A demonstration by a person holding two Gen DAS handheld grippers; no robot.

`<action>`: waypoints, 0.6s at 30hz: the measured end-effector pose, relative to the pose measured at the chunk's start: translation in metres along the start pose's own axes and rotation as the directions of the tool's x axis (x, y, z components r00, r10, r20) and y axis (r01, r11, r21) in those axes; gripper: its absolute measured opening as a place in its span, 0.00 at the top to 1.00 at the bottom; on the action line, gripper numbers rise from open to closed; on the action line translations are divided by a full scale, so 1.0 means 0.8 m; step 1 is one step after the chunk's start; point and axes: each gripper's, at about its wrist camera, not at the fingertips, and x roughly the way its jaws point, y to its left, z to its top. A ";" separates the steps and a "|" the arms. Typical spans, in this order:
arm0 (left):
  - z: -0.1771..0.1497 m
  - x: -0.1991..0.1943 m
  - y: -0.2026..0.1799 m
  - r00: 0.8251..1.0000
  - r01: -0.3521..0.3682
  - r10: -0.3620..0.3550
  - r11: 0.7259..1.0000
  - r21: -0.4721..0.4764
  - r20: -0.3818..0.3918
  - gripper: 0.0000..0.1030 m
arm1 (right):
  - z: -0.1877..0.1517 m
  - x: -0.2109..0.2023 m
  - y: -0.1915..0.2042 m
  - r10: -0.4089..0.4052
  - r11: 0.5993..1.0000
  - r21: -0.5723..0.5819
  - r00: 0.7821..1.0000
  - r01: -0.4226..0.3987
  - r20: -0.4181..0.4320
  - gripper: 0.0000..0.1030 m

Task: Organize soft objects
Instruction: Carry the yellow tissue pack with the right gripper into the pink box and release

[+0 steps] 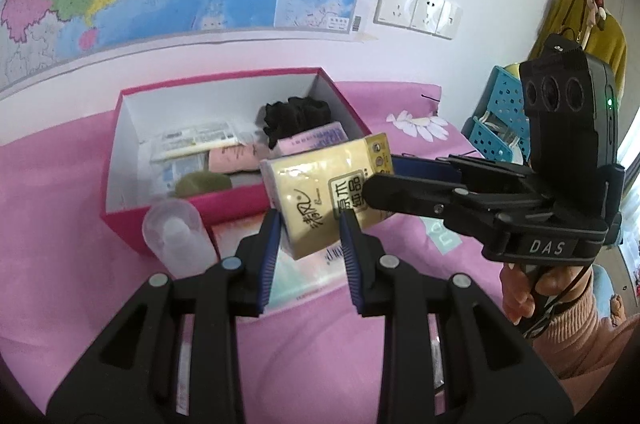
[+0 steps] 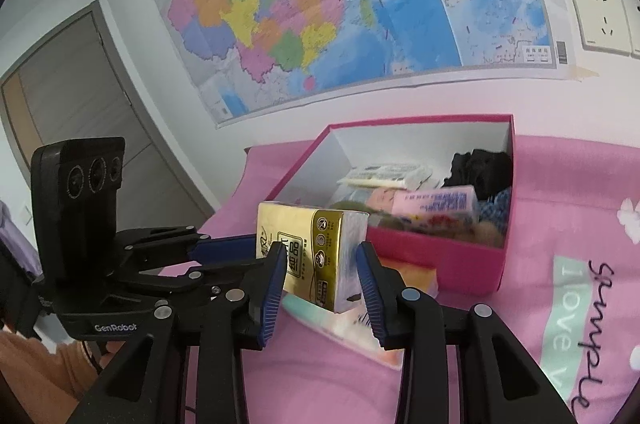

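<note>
Grippers (image 1: 310, 240) (image 2: 322, 264) level, pinching tissue pack (image 1: 326, 188) (together)

"DAS" on right gripper (image 1: 382, 190) ("GenRobot" left (image 2: 224, 256))

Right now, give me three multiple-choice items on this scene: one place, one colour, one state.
1. The black fabric is: A in the box's far right corner; B outside the box; C in a gripper.
2. Box's outside: A blue; B magenta; C white.
3. Yellow tissue pack: A lying in the box; B held by both grippers; C held by one gripper.
Key: A, bunched against the back wall; B, outer wall is magenta; B, left gripper and right gripper both clamp it.
</note>
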 end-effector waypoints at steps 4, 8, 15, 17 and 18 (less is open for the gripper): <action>0.012 0.006 0.005 1.000 -0.007 0.007 1.000 -0.006 0.008 0.69 | 0.011 0.007 -0.005 -0.008 1.000 -0.002 1.000 0.008 0.007 0.63; 0.022 0.011 0.011 1.000 -0.016 0.016 1.000 -0.013 0.014 0.69 | 0.019 0.015 -0.014 -0.007 1.000 0.006 1.000 0.007 0.005 0.63; 0.039 0.024 0.025 1.000 -0.020 0.020 0.999 -0.041 0.011 0.69 | 0.033 0.025 -0.019 -0.008 1.000 0.003 1.000 0.008 0.009 0.63; 0.044 0.028 0.028 1.000 -0.022 0.022 0.999 -0.045 0.010 0.69 | 0.039 0.030 -0.023 -0.009 1.000 0.006 1.000 0.009 0.009 0.63; 0.047 0.030 0.029 1.000 -0.024 0.025 0.999 -0.048 0.009 0.69 | 0.041 0.032 -0.024 -0.011 1.000 0.009 1.000 0.011 0.008 0.63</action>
